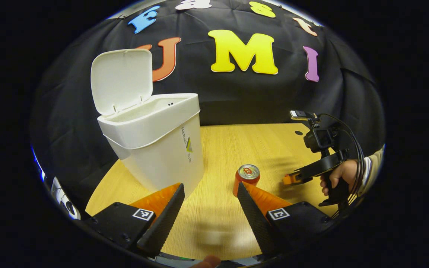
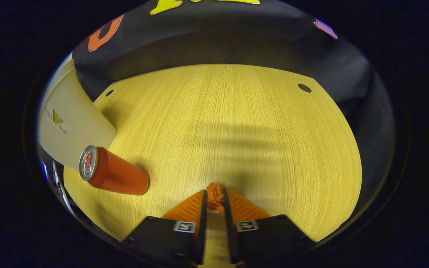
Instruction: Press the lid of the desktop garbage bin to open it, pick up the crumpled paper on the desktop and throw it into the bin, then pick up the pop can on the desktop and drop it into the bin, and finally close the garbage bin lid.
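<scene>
Counted on the worktop (image 1: 222,149) — one garbage bin (image 1: 155,145), one pop can (image 1: 247,178); two grippers are seen — left gripper (image 1: 209,197), right gripper (image 2: 214,199).

The white garbage bin (image 1: 155,149) carries a small printed brand word with a triangular logo on its side, too small and blurred to read. Square black-and-white coded markers sit on each tong body.

Wooden table (image 2: 237,111) — two dark round holes near its back edge.
</scene>
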A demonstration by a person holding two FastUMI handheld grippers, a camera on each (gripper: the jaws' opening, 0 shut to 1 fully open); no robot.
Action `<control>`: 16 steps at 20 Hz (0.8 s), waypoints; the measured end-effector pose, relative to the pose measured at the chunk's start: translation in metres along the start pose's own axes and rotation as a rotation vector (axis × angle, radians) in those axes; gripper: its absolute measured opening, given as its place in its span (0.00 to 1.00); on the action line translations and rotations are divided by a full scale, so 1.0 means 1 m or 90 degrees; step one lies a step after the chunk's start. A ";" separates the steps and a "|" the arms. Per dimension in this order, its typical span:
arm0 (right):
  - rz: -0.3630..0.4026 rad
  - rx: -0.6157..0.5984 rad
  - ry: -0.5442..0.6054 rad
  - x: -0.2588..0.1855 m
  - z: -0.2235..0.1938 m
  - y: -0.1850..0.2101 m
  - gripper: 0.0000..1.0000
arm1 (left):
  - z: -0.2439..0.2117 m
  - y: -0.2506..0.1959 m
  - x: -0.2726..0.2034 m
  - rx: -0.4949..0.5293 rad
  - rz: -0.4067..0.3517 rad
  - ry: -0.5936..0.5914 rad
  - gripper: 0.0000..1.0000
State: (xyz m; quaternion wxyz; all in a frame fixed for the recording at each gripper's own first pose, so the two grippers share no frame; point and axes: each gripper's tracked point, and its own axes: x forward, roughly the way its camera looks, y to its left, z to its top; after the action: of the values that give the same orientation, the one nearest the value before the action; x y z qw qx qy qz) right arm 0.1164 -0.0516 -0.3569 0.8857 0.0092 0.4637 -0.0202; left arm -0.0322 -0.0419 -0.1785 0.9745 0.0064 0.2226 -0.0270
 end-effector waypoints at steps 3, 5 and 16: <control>0.003 -0.007 -0.026 -0.027 0.014 -0.001 0.23 | 0.008 0.003 -0.002 -0.006 -0.010 -0.015 0.95; 0.010 0.000 -0.050 -0.060 0.033 0.004 0.23 | 0.010 0.005 -0.002 -0.009 -0.016 -0.023 0.95; 0.127 -0.077 -0.270 -0.223 0.183 0.127 0.23 | -0.002 0.030 0.002 -0.006 -0.056 -0.045 0.95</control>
State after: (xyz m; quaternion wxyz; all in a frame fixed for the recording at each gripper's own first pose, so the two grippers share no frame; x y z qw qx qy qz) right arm 0.1450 0.0752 -0.0694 0.9599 -0.0028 0.2644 0.0936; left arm -0.0297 -0.0115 -0.1810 0.9796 -0.0094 0.1883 -0.0692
